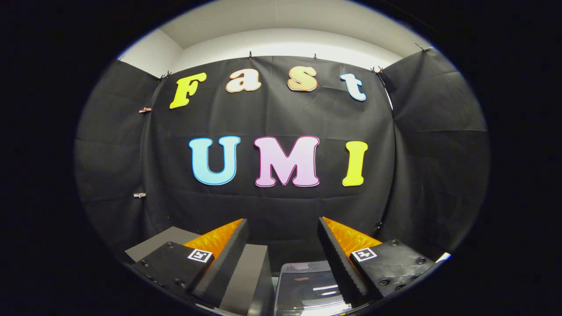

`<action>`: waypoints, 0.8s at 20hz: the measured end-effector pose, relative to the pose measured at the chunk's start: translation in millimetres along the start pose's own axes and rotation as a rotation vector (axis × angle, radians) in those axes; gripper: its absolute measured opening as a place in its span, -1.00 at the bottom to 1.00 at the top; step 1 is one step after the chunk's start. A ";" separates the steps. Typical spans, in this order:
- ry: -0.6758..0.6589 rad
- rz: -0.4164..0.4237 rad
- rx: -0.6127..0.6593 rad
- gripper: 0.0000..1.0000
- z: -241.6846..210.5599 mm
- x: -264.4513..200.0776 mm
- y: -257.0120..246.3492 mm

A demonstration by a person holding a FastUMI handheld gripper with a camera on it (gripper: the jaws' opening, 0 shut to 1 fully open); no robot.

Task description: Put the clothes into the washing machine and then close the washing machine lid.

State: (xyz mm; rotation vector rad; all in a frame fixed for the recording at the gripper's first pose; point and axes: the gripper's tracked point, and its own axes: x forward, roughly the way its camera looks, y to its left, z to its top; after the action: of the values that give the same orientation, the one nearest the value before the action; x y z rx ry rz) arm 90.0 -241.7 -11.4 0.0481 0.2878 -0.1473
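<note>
Your gripper (283,228) is held high and level, its two fingers spread wide apart with nothing between them. Each finger (228,259) is a black toothed pad backed by orange plastic, and each black mount behind it carries a small square marker tag.

Just below and beyond the fingers, in the gap between them, you can see the washing machine (307,285). You are looking down on its top, a grey body with a dark, glossy lid (311,292) that catches streaks of light. From here you cannot tell whether that lid is fully down or slightly raised. The right finger overlaps the machine's right edge in the view, but it is above the machine and not touching it.

To the left of the machine, partly behind your left finger, stands a grey box-like block (252,276) with a flat face toward you. A second flat grey surface (153,243) shows further left, beyond the left mount; what it belongs to is not clear.

No clothing can be made out near the fingers or on top of the machine.

Beyond all this hangs the booth's black cloth wall (281,206), creased and clipped along its upper edge, with side panels angling in on both sides. Above the cloth is a pale wall and ceiling (281,39).
</note>
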 end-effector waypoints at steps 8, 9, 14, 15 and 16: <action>0.013 -0.009 0.008 0.98 -4.4 1.4 -6.3; 0.012 -0.008 0.013 0.98 -4.2 0.1 -6.5; 0.006 -0.008 0.032 0.98 -0.5 -0.1 -13.4; 0.006 -0.005 0.039 0.98 0.6 0.9 -13.0; 0.007 -0.001 0.038 0.98 0.5 1.9 -12.6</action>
State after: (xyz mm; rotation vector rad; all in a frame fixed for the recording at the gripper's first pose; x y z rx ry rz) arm 90.1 -254.5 -11.8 0.0862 0.2922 -0.1540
